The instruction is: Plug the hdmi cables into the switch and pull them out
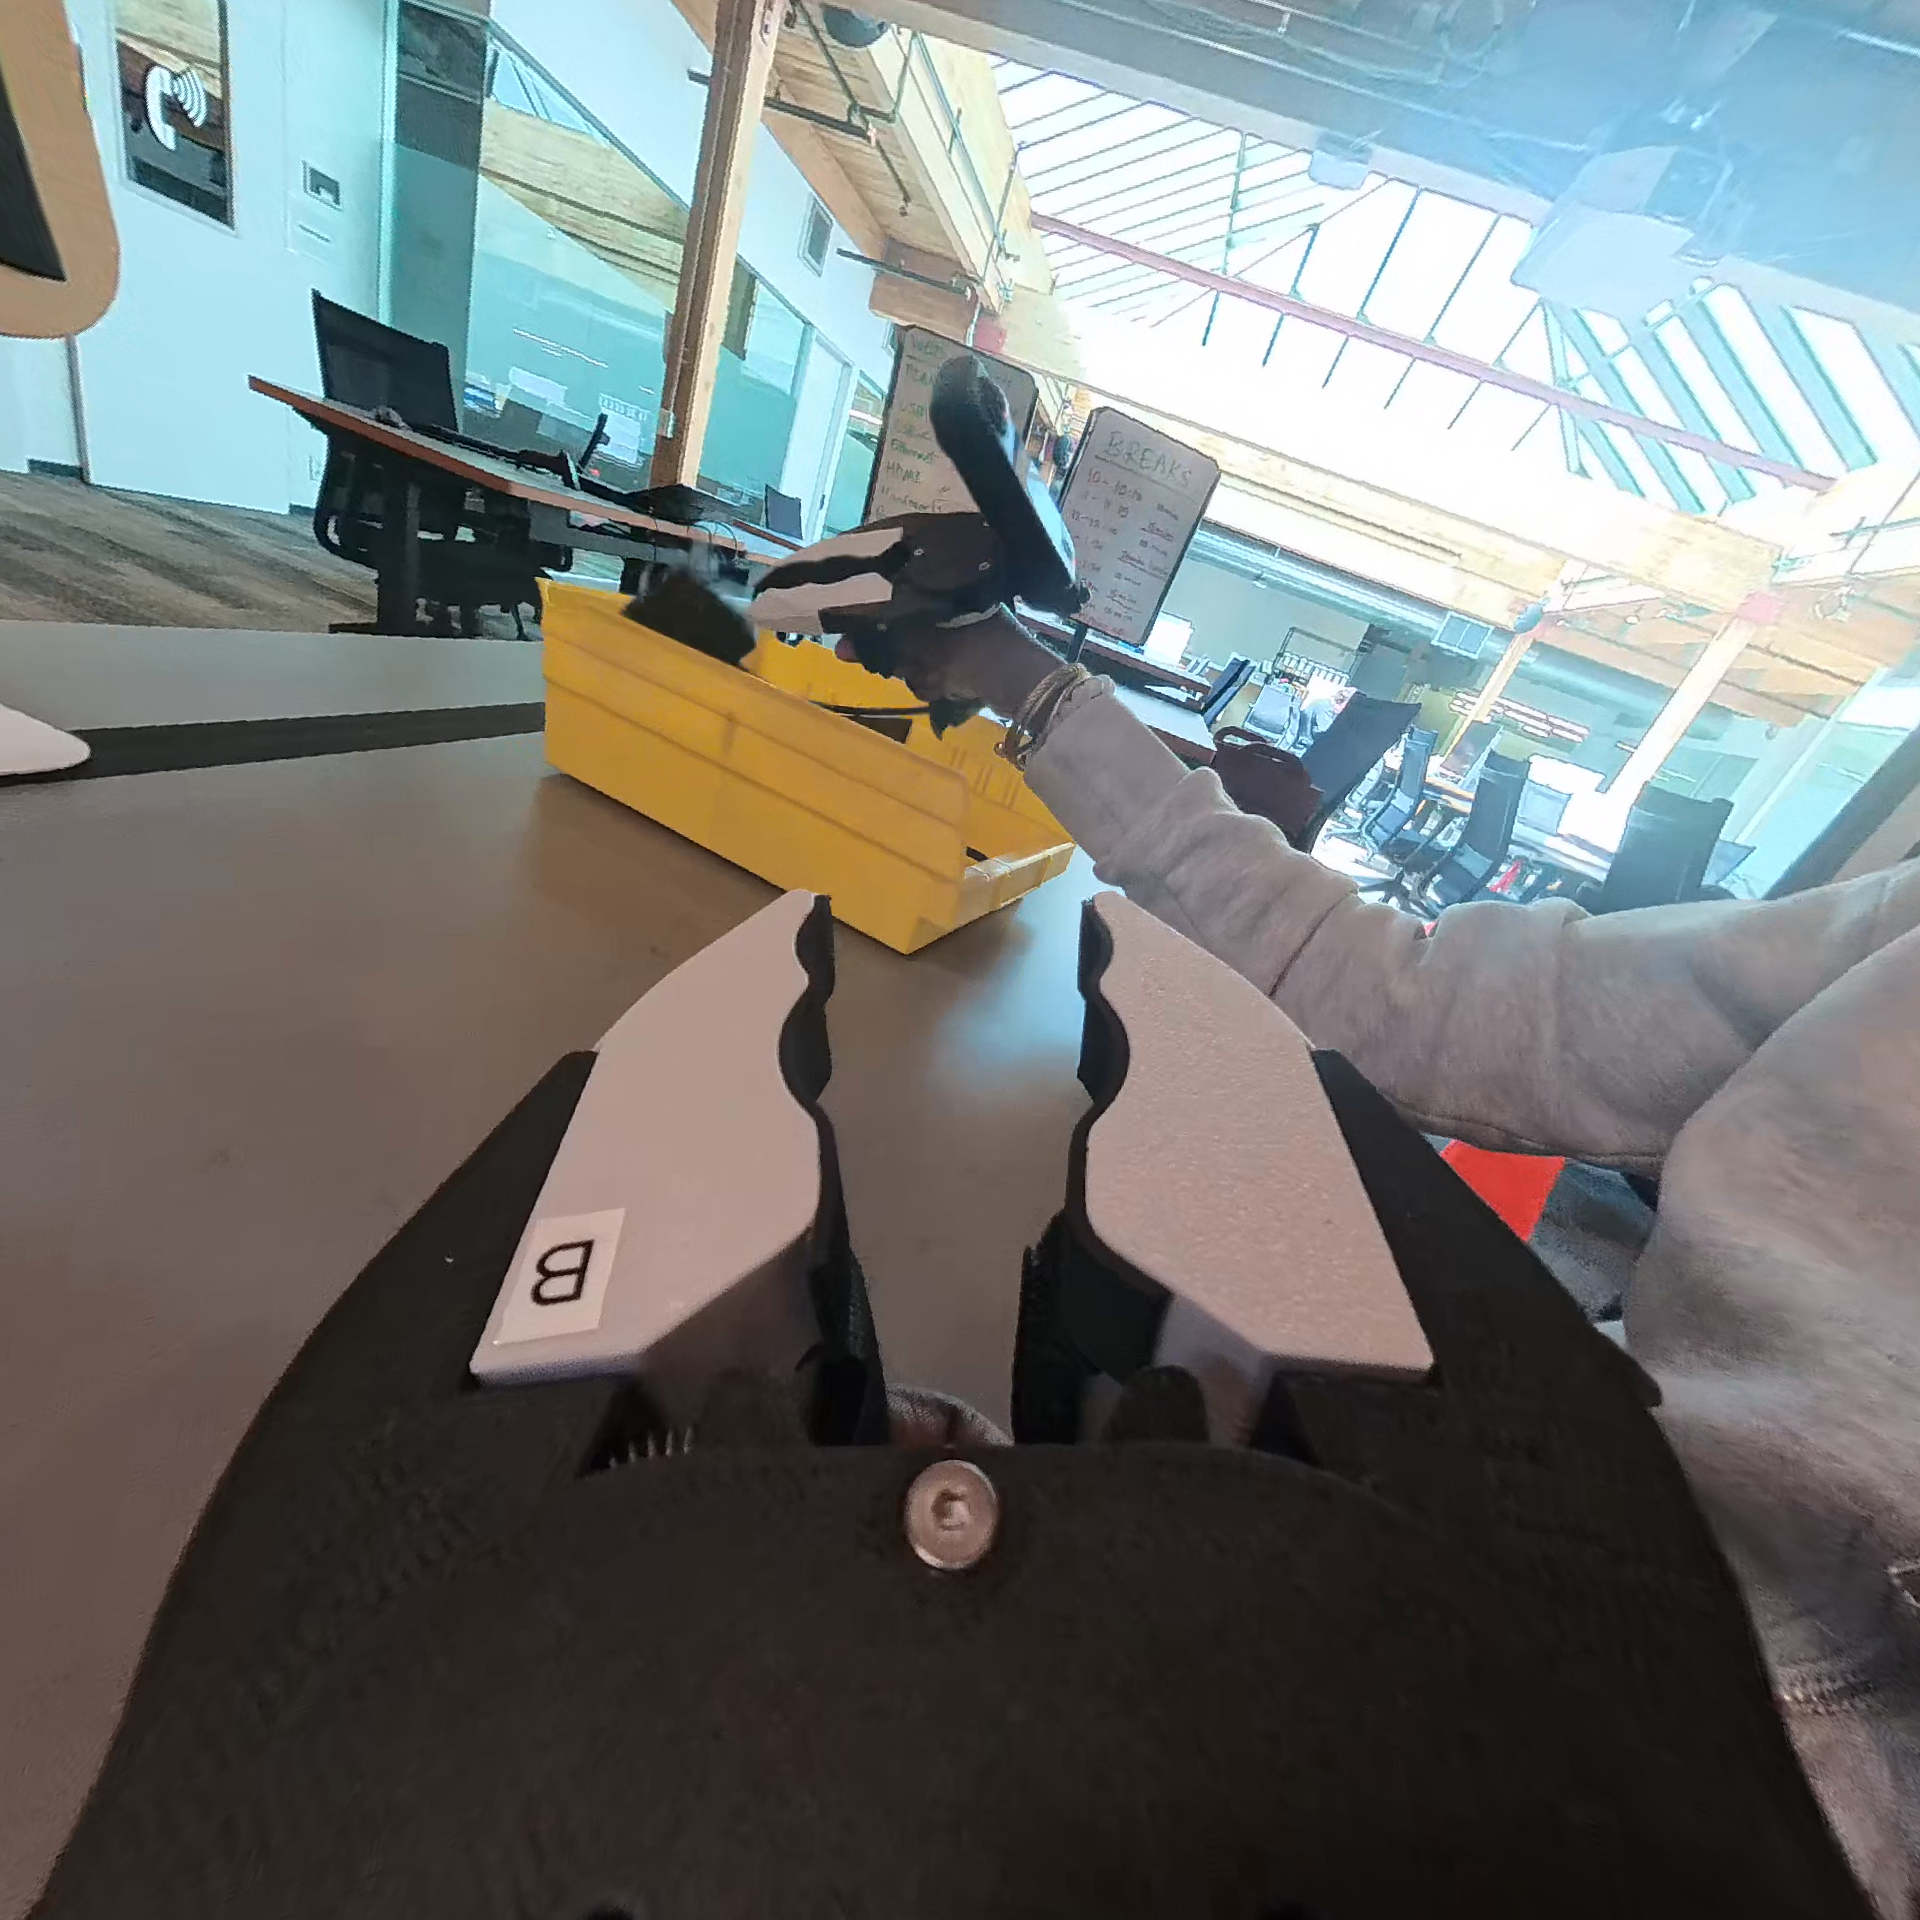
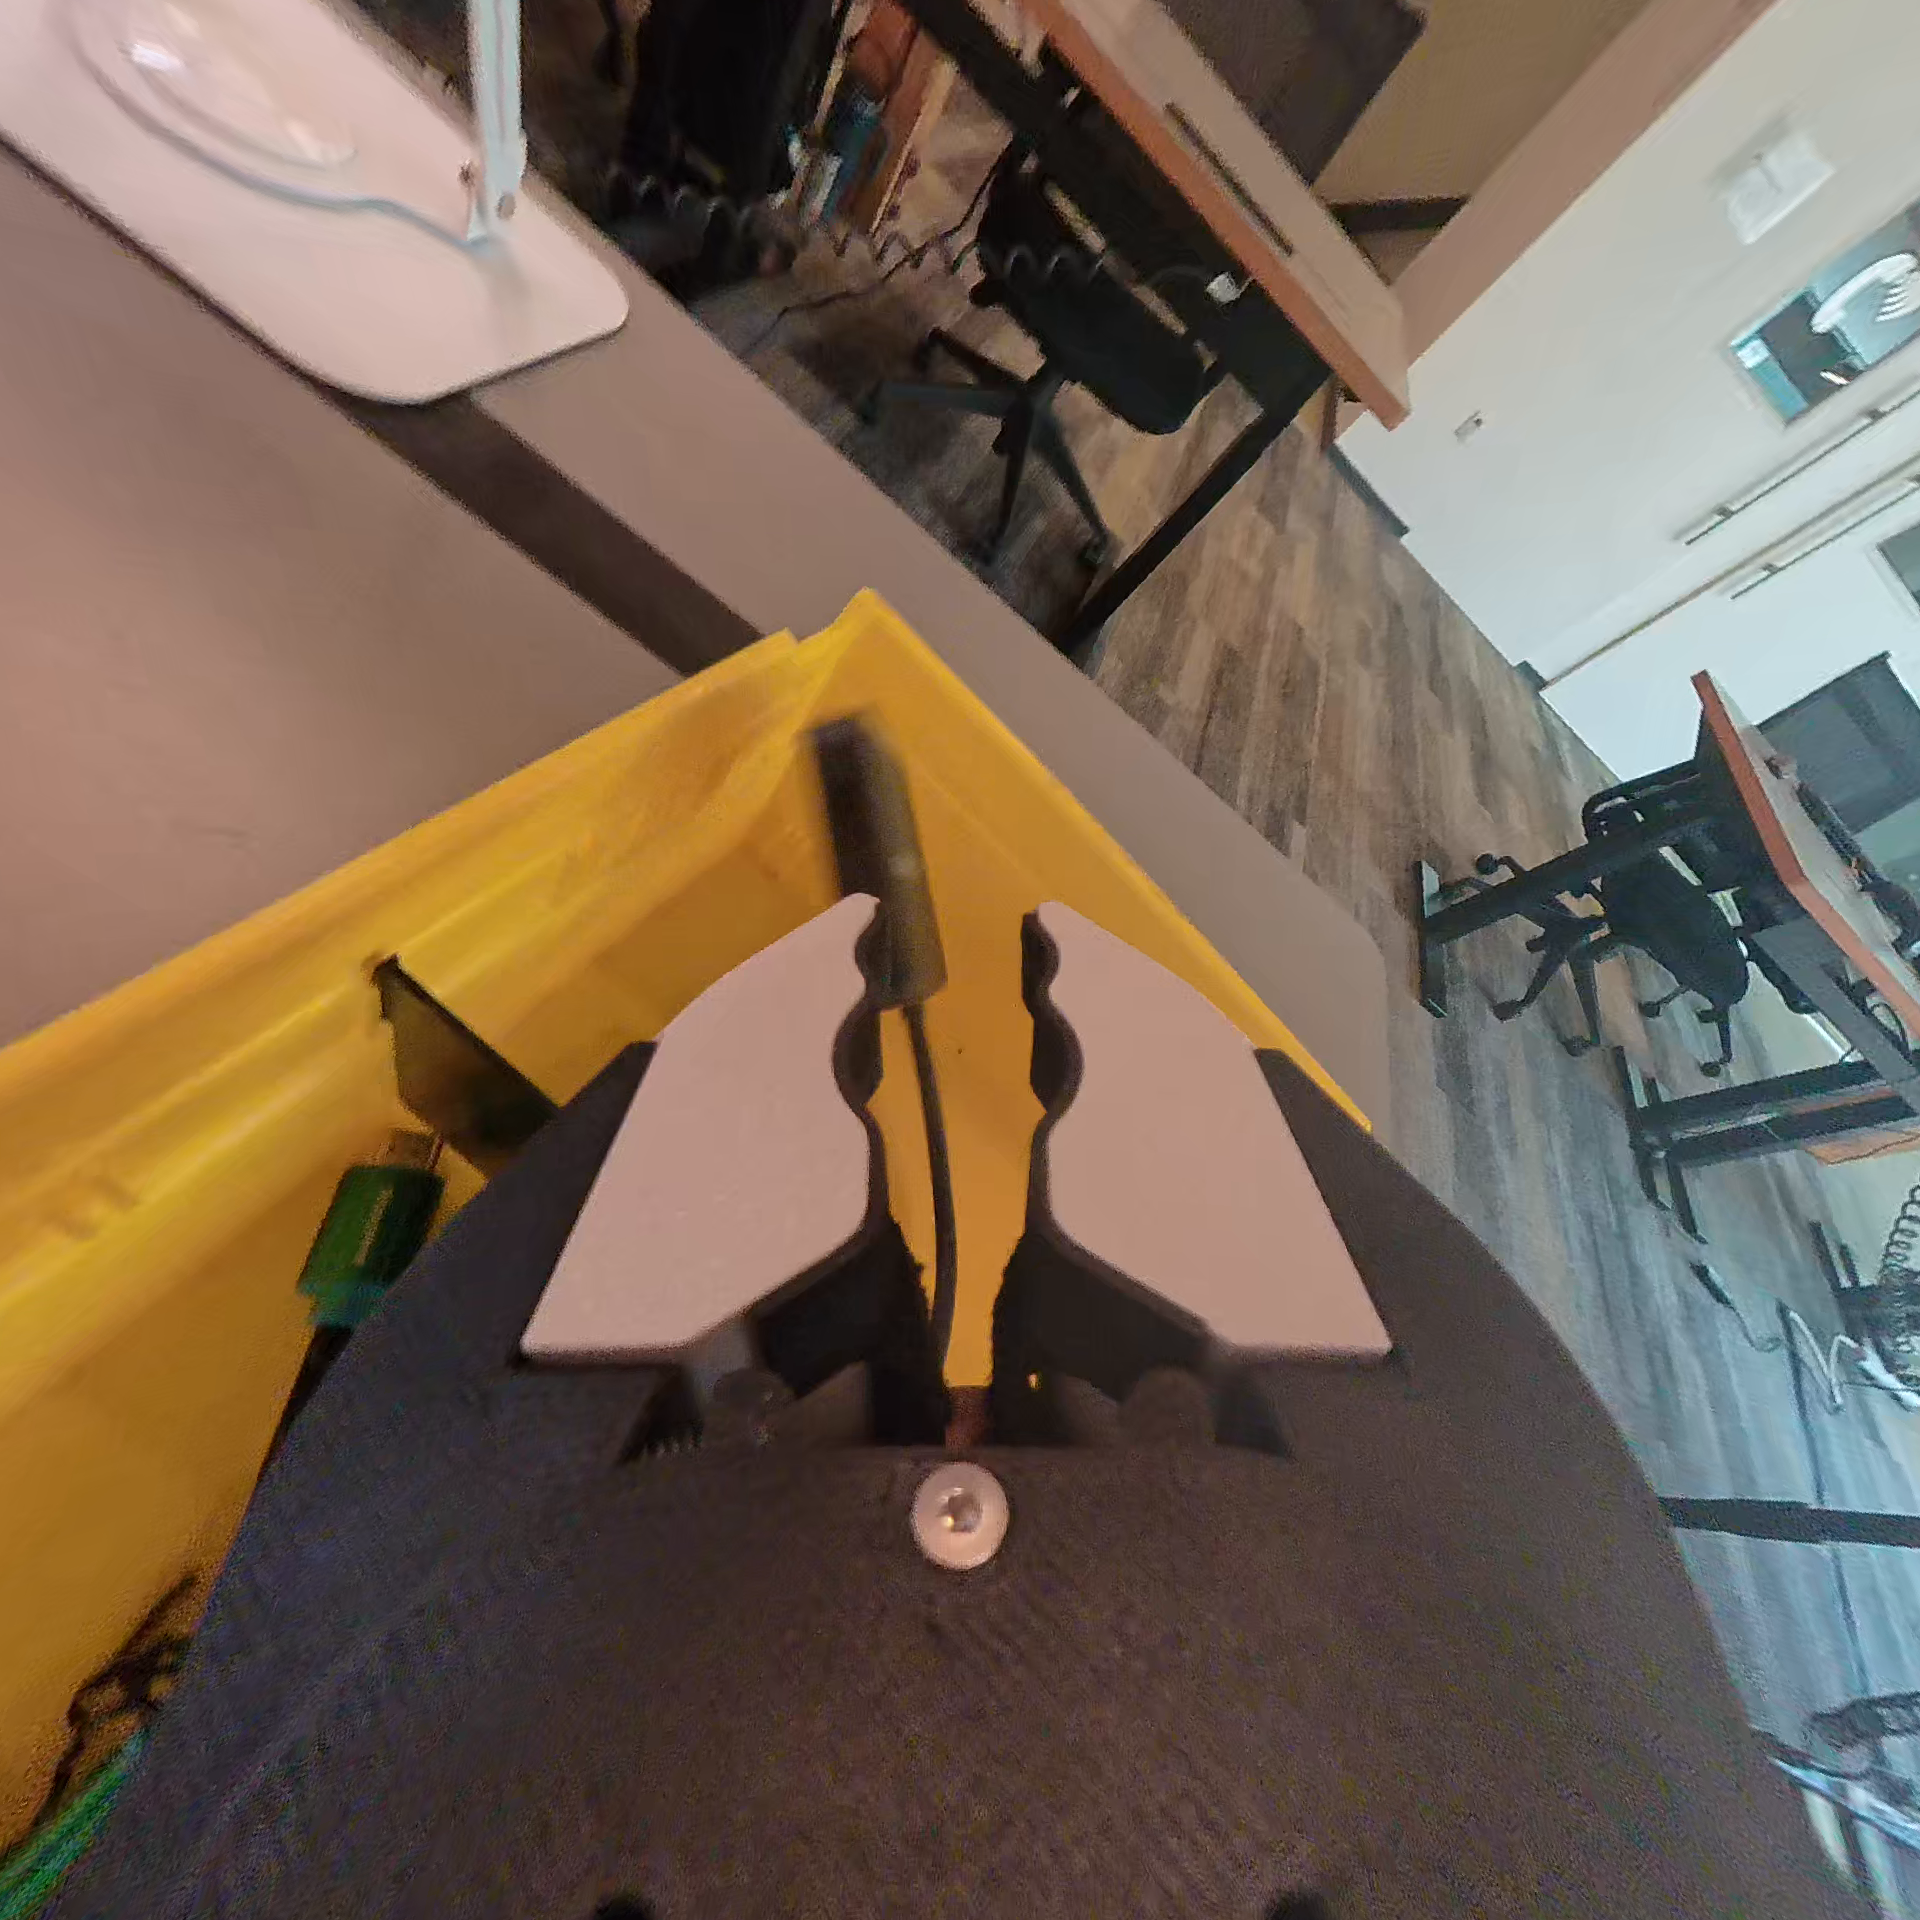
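My left gripper (image 1: 951, 914) is open and empty, low over the dark table (image 1: 312, 987), just short of a yellow bin (image 1: 790, 790). My right gripper (image 2: 951, 914) is over the bin's far corner (image 2: 623, 883) with its jaws apart. A blurred black device (image 2: 878, 862) with a thin black cable (image 2: 935, 1164) sits between and just beyond its fingertips, against the left finger only. In the left wrist view the right gripper (image 1: 764, 603) shows above the bin with the black device (image 1: 691, 613) at its tips. A green plug (image 2: 364, 1236) and another dark piece (image 2: 436, 1049) lie in the bin.
A white stand base (image 2: 312, 208) sits on the table to the left, also in the left wrist view (image 1: 31, 743). The person's grey sleeve (image 1: 1455, 987) reaches across from the right. The table edge (image 2: 1195, 748) runs just past the bin, with office desks and chairs beyond.
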